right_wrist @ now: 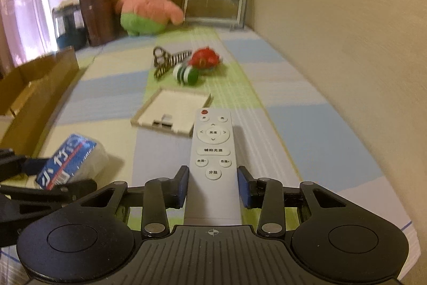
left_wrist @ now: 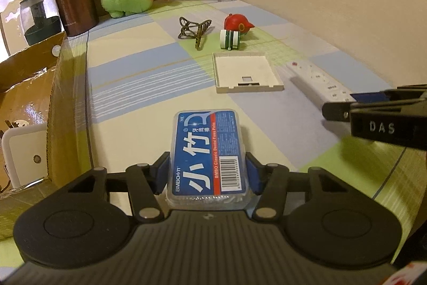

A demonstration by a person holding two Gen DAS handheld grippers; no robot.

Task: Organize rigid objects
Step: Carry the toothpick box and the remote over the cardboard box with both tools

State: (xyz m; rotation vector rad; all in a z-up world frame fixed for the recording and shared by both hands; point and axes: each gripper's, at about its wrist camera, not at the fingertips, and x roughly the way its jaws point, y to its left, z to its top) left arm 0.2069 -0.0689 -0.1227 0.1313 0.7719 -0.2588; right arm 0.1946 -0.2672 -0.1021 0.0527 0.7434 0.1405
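Item 1: left hand-held gripper. Blue pads closed against both long sides of the dental floss pick box. The box projects forward over the checked counter; whether its underside touches the cloth cannot be told. Risk: the clear plastic shell looks smooth and the grip is only at its rear end, so a quick swing could let it pivot or slide out.

Item 2: right hand-held gripper. Pads straddle the lower half of the white remote control, which lies flat on the counter. A sliver of gap seems to show at each side, so contact is uncertain; grip state cannot be told. Risk: closing off-centre could skew the remote or nudge it into the white tray lid just ahead of it.

Item 3: cardboard box, left of the counter edge, likely the drop-off. Risk: the left gripper could clip its raised flap.

Item 4: remaining loose pieces further back: hair claw clip, green-and-white spool, red toy. Well apart from both grippers.

Item 5: the two grippers work close together; the right one's fingers reach into the left view, so a collision is possible if both lift at once.
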